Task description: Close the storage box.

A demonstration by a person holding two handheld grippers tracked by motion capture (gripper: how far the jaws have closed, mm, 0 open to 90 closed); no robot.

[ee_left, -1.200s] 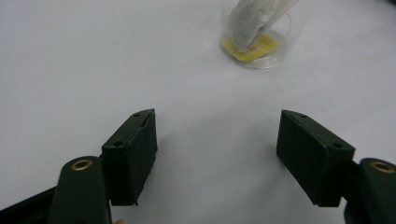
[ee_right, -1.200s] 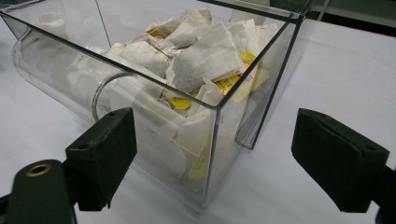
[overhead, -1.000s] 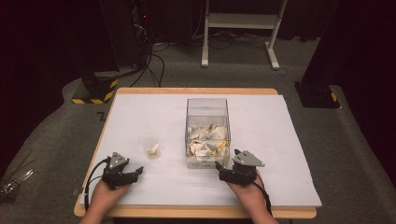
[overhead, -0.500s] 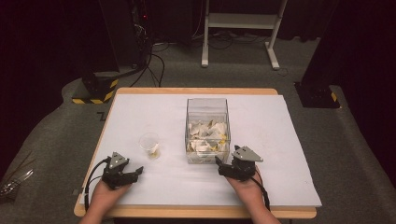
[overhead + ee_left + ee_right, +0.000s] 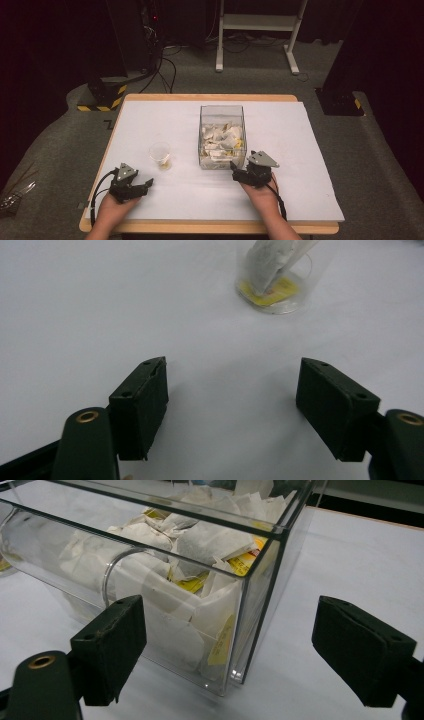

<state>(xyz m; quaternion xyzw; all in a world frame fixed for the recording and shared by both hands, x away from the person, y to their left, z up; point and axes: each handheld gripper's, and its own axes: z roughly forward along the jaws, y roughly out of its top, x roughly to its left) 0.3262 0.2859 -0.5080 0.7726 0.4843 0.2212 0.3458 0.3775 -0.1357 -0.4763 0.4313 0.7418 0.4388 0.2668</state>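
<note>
The right hand-held gripper (image 5: 248, 174) rests low on the counter (image 5: 310, 165) with its jaws spread wide and nothing between them, nose pointed at the near right corner of the clear box (image 5: 222, 136), which stands just ahead of it and a little to its left; from the right gripper view that corner sits between the two black pads, close but not touching. The box is heaped with paper tea bags (image 5: 200, 545), white envelopes with yellow tags, and its long axis runs away from the person toward the far edge. The left hand-held gripper (image 5: 136, 186) lies near the front left of the counter, its jaws also apart and empty, aimed up and to the right at a small clear cup (image 5: 160, 154) that stands between it and the box, apart from both. In the left gripper view the cup (image 5: 274, 280) already holds one tea bag, leaning up out of it over a yellow tag at the bottom. I'd judge the right hand far nearer the box, so reaching in over the rim falls to it, while the left is better placed for the cup
</note>
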